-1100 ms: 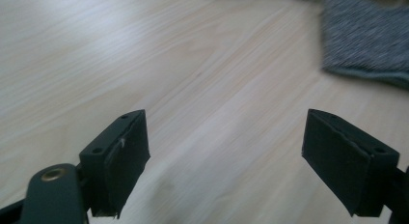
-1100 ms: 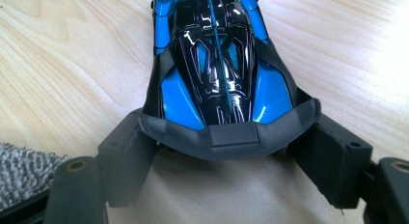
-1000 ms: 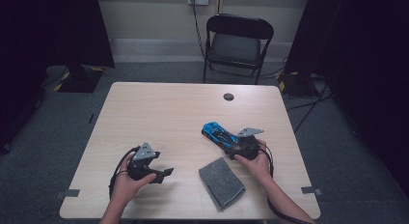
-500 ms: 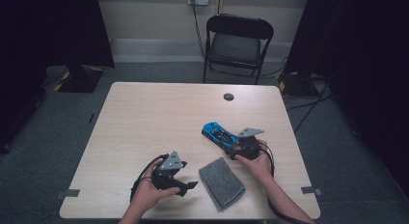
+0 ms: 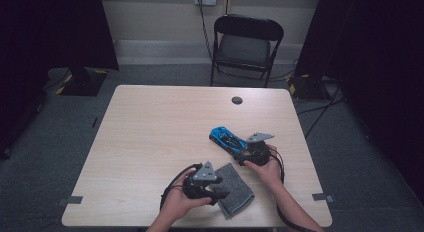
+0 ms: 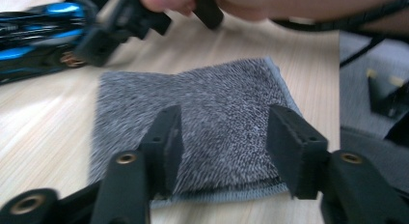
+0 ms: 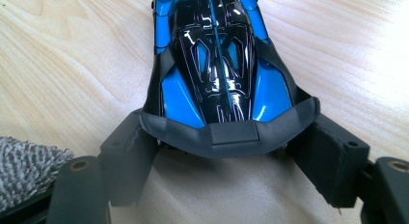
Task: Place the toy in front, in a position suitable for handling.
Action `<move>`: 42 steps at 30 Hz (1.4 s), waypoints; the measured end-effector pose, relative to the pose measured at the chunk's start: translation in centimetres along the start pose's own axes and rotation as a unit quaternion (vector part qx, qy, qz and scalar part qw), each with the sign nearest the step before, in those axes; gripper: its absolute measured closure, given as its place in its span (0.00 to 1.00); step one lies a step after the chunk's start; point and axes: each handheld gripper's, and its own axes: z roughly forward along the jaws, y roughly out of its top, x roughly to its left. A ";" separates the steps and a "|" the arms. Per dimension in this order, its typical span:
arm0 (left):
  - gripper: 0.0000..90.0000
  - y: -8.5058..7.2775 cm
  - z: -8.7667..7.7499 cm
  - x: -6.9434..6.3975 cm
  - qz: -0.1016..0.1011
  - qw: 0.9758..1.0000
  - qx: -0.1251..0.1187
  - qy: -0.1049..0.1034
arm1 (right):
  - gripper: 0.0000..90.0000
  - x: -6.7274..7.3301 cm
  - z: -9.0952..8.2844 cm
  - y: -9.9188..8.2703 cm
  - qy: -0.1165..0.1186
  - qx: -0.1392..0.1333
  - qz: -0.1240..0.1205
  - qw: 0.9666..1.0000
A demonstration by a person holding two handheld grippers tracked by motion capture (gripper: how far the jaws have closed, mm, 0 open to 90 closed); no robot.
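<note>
Gripping the blue toy car (image 7: 217,64) by its rear end, right gripper (image 7: 226,159) has both jaws pressed against the car's flanks; car points away from it across the wooden table (image 5: 150,132). Left gripper (image 6: 224,137) hangs over the near edge of the grey cloth (image 6: 207,118), jaws apart and just been closing, cloth between and beneath them, not pinched. Cloth lies just beside the right gripper.

L gripper (image 5: 212,189) at grey cloth (image 5: 236,194); R gripper (image 5: 246,157) at blue toy car (image 5: 226,138).
</note>
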 end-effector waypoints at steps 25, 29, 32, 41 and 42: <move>0.39 -2.4 -0.2 3.3 -0.025 0.996 0.055 0.073 | 0.29 0.0 0.0 0.0 0.000 0.000 0.000 1.000; 0.31 -2.8 -1.0 4.0 -0.045 0.992 0.059 0.100 | 0.29 0.0 0.0 0.0 0.000 0.000 0.000 1.000; 0.26 -2.6 -1.5 3.8 -0.058 0.992 0.046 0.104 | 0.29 0.0 0.0 0.0 0.000 0.000 0.000 1.000; 0.48 -0.3 0.6 1.4 -0.023 0.999 0.011 0.028 | 0.29 0.0 0.0 0.0 0.000 0.000 0.000 1.000; 0.51 -0.1 0.8 1.3 -0.018 0.999 0.013 0.025 | 0.29 0.0 0.0 0.0 0.000 0.000 0.000 1.000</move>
